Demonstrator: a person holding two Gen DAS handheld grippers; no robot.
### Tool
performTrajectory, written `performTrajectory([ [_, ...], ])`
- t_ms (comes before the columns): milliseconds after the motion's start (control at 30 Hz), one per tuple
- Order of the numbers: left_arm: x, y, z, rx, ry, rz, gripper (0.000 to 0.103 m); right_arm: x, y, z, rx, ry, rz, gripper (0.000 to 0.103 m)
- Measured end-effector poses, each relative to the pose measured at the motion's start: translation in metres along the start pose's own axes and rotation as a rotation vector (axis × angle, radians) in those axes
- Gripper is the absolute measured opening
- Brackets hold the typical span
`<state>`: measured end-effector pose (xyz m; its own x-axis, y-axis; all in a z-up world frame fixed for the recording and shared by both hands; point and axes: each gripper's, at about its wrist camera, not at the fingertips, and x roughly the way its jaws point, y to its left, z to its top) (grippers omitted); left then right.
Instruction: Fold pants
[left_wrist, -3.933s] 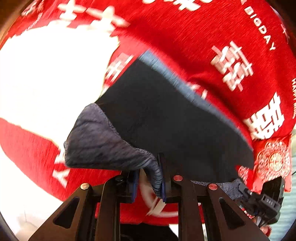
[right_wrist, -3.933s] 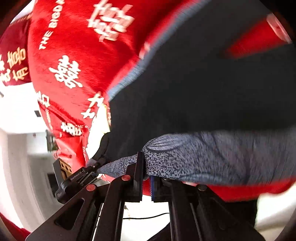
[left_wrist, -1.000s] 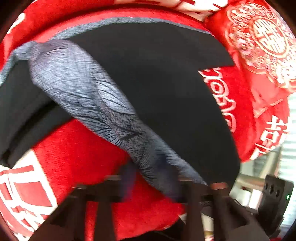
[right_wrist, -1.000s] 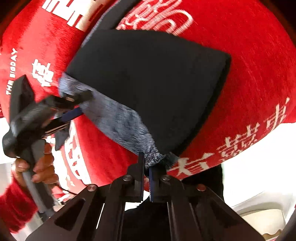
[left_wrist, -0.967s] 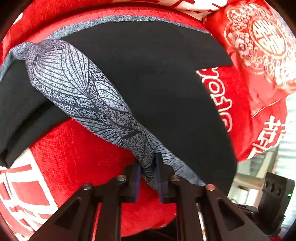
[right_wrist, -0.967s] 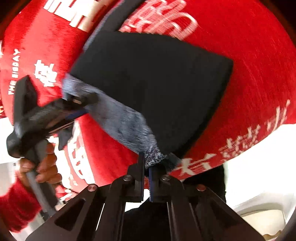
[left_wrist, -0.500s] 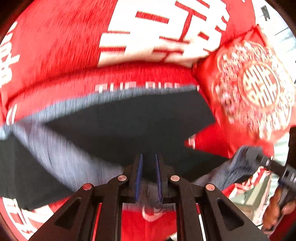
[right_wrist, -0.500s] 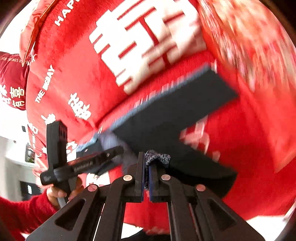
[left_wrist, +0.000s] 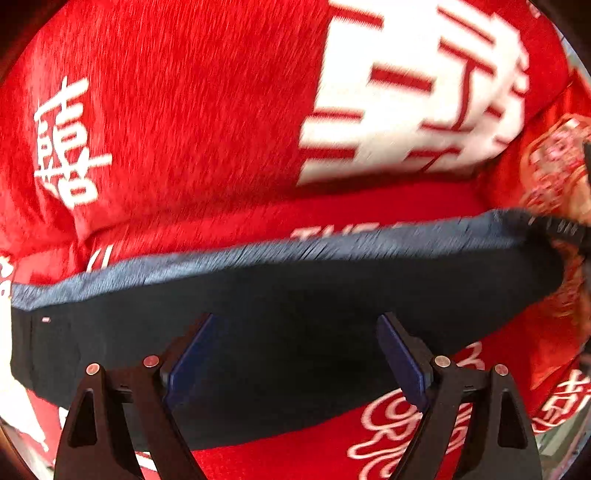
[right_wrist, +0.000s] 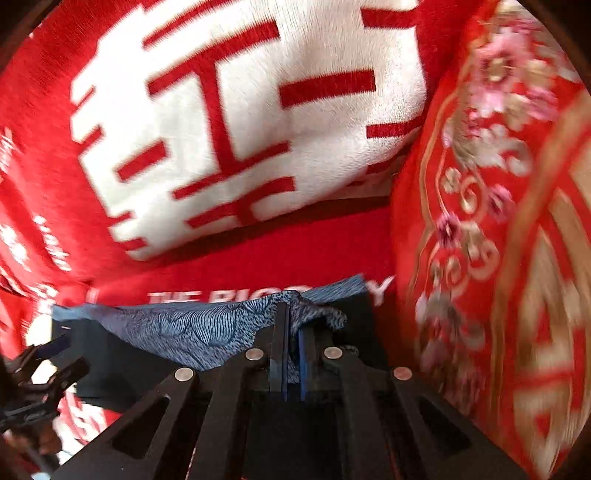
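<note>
Our left gripper (left_wrist: 295, 358) has just been opening, jaws wide apart over the pants (left_wrist: 280, 332) lying flat on the red blanket (left_wrist: 184, 129), while our right gripper (right_wrist: 291, 354), jaws just easing, pinches their patterned edge.

left gripper (left_wrist: 295, 354) jaws just opened wide, right gripper (right_wrist: 291, 339) jaws nearly closed, easing apart

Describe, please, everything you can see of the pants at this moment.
The pants are dark navy, nearly black, with a blue-grey leaf-patterned band along one long edge. They lie folded into a long flat strip on the red blanket. The left gripper, jaws just opened wide, hovers over them without gripping; the right gripper, opening slightly, still pinches the patterned band.
</note>
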<state>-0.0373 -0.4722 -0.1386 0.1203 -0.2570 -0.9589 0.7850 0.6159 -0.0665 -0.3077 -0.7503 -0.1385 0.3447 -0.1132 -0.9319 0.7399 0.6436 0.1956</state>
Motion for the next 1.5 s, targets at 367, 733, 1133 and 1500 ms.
performTrajectory([
  [367,0.041,0.008,0.008,-0.013,0.063,0.087,0.088,-0.03,0.004,-0.037,0.064,-0.015,0.031,0.052],
  [733,0.052,0.03,-0.02,-0.057,0.134,0.082,0.088,0.021,-0.007,-0.109,0.347,0.088,0.208,0.052],
  [1133,0.053,0.0,-0.019,-0.017,0.128,0.03,0.088,0.003,-0.011,-0.098,0.439,0.009,0.2,0.01],
  [1500,0.041,0.038,-0.051,-0.066,0.156,0.09,0.089,0.003,-0.019,-0.123,0.439,0.072,0.119,0.056],
])
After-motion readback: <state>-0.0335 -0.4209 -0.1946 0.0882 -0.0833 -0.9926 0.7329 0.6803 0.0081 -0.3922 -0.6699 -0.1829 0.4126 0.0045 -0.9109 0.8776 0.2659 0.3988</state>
